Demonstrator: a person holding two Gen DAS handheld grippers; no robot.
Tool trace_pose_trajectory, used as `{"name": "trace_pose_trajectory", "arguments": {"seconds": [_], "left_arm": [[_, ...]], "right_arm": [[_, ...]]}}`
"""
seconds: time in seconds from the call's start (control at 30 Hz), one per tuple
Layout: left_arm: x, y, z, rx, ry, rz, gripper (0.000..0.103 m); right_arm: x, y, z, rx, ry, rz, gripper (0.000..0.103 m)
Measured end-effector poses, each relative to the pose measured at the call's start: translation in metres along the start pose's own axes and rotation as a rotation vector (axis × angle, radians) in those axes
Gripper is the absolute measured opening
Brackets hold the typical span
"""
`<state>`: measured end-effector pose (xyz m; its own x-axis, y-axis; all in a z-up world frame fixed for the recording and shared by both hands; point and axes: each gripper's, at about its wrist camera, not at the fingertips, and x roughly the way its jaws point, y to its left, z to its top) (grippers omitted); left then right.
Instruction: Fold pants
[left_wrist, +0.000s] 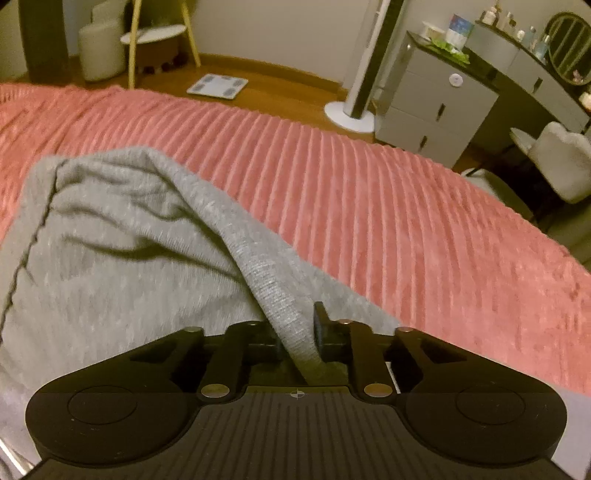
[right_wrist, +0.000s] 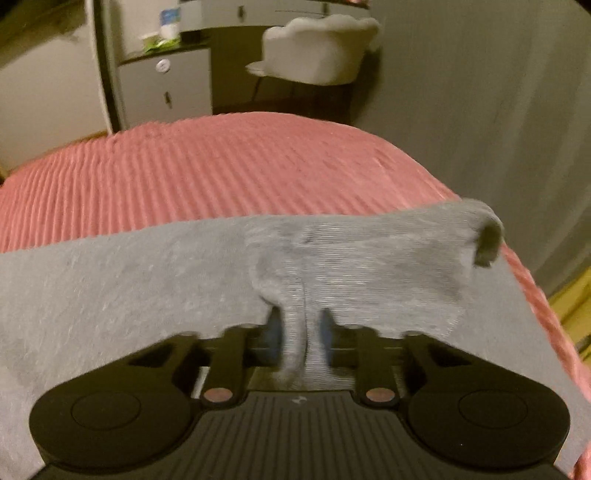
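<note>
Left gripper (left_wrist: 298, 338): pitched steeply downward, jaws clamped on a raised ridge of the grey pants (left_wrist: 122, 236). The fabric falls away to the left in creases, with a dark seam along its far-left edge. Right gripper (right_wrist: 301, 332): also pitched downward, jaws clenched on a pinched fold of the same pants (right_wrist: 155, 280), whose free corner curls upward at right. The pants lie on the pink ribbed bedspread (left_wrist: 369, 192). Beyond the bed stands a grey drawer cabinet (left_wrist: 436, 107).
</note>
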<state>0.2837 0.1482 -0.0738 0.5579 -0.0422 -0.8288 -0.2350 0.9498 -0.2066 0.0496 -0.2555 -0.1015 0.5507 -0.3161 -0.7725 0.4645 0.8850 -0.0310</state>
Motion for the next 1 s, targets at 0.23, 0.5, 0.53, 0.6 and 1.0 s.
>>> {"name": "trace_pose_trajectory", "arguments": {"seconds": [0.23, 0.5, 0.53, 0.6, 1.0], "left_arm": [[-0.07, 0.025, -0.015, -0.014, -0.068, -0.089, 0.009], [-0.193, 0.063, -0.088, -0.029, -0.24, -0.181, 0.009], [-0.198, 0.07, -0.105, -0.035, -0.231, -0.182, 0.01], [-0.192, 0.081, -0.139, -0.053, -0.168, -0.166, 0.012], [-0.147, 0.114, -0.194, -0.099, -0.054, -0.094, 0.043]], "right_arm": [[-0.052, -0.044, 0.025, 0.181, -0.083, 0.072, 0.007], [-0.151, -0.147, -0.008, 0.412, -0.25, 0.107, 0.007], [-0.149, -0.159, -0.019, 0.426, -0.24, 0.088, 0.007], [-0.126, -0.182, -0.038, 0.465, -0.156, 0.067, 0.008], [-0.051, -0.228, -0.085, 0.712, -0.001, 0.224, 0.064]]}}
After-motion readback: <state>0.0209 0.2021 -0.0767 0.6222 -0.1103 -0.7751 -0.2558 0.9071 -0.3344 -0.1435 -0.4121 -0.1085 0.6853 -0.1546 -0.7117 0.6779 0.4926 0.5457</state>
